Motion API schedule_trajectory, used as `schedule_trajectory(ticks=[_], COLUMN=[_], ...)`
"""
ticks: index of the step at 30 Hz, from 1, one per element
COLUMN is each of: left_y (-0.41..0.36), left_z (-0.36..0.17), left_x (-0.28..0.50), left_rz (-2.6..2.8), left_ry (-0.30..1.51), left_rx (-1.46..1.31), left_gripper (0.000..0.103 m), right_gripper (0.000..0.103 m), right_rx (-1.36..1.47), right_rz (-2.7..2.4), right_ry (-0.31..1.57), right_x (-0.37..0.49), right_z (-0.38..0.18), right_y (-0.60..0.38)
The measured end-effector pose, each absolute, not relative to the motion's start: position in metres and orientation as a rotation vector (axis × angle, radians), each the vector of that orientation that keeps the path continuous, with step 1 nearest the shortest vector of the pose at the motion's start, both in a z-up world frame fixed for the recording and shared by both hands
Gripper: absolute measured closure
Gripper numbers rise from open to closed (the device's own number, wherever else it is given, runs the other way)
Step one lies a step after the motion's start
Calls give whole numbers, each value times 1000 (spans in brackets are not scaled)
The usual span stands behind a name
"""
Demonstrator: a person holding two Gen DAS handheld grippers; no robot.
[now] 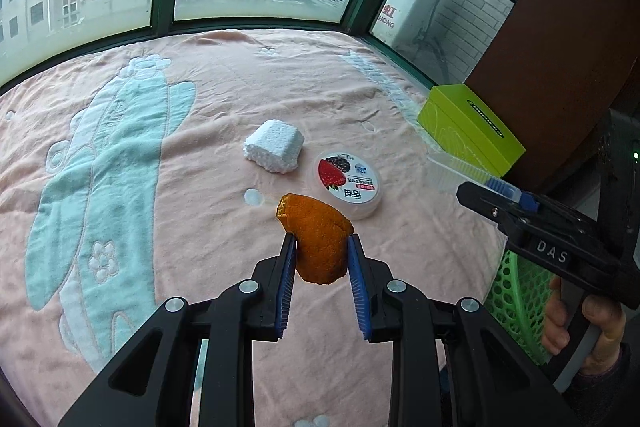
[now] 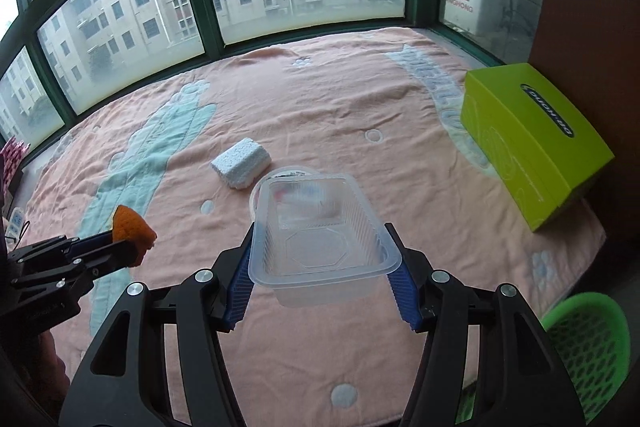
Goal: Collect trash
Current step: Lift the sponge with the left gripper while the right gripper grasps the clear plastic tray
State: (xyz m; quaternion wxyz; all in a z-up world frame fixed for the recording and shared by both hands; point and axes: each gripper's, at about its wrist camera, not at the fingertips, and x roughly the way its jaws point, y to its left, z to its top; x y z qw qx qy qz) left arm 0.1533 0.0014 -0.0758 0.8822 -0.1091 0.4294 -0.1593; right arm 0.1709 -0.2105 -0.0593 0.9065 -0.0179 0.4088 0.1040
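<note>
Carrying two pieces of trash at once, judged to be heading for the green mesh basket. Left hand-held gripper pinches the orange peel between its blue pads; the peel sticks out beyond the tips toward 12 o'clock. Right hand-held gripper clamps the clear plastic tray by its long sides, open side up, clear of the blanket.

To do this step well: keep the tray level and the squeeze light, since thin plastic probably buckles or pops out. Bring each piece fully over the basket mouth before letting go.

In the right wrist view the basket lies at about 4 o'clock from the tray, off the edge of the surface. Still lying on the pink blanket: foam block and yogurt cup, at 12 o'clock of the left hand-held gripper.
</note>
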Motion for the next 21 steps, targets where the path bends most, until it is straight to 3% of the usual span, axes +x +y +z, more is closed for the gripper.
schedule_trajectory(ticks=[21], left_y=[-51], left_z=[-37], left_x=[114], left_rz=[-423], left_ry=[823], left_rx=[-180], left_gripper=[78], right_gripper=[44], right_rx=[49], right_rz=[32], right_ry=[768], right_x=[58], right_z=[-33], right_y=[-271])
